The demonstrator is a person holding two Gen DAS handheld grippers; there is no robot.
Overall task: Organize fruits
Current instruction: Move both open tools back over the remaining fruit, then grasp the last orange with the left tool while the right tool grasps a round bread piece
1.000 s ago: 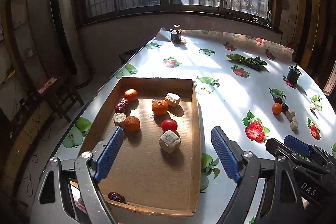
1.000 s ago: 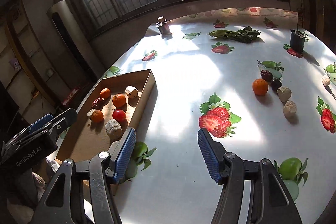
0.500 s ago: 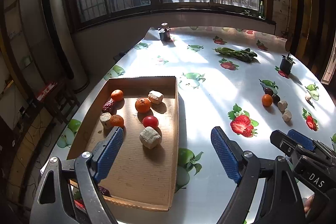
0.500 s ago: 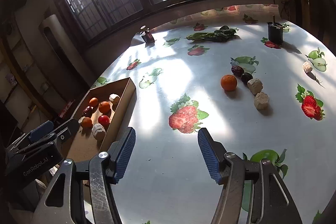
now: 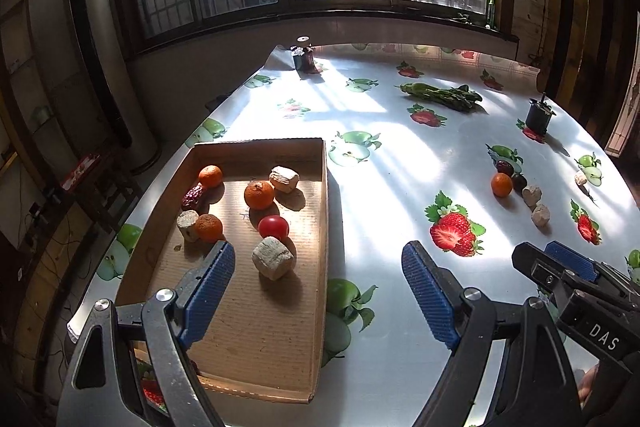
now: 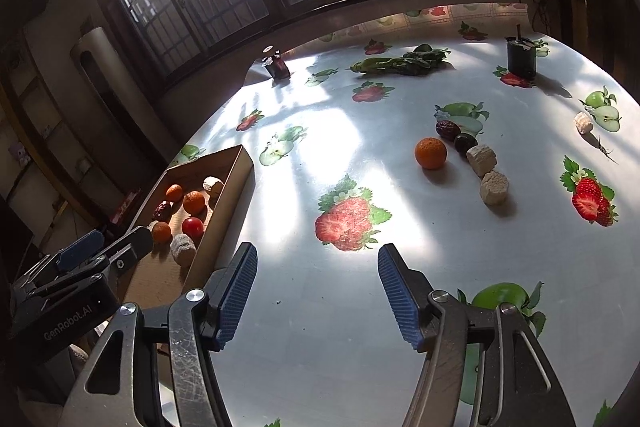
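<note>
Left tool [image 5: 316, 287] is hovering with its jaws standing wide apart, nothing between them, over the near right edge of the cardboard tray [image 5: 325, 227]. Ahead of it, the tray is holding eight pieces: three oranges [image 5: 259, 194], one red tomato [image 5: 273, 227], one dark red date [image 5: 193, 196] and three pale cork-like chunks [image 5: 273, 258].

Right tool [image 6: 318, 289] is hanging over bare table [image 6: 320, 327], jaws parted and gripping nothing. The tray is lying to its left, beside the other tool. Ahead and to the right, a loose cluster is sitting on the table: one orange [image 6: 430, 153], one date [image 6: 448, 129], one dark round fruit [image 6: 464, 143] and two pale chunks [image 6: 494, 187]. A third chunk [image 6: 582, 123] is lying well apart, further right. One bundle of greens [image 6: 400, 65] and one dark cup [image 6: 521, 57] are standing far ahead.
</note>
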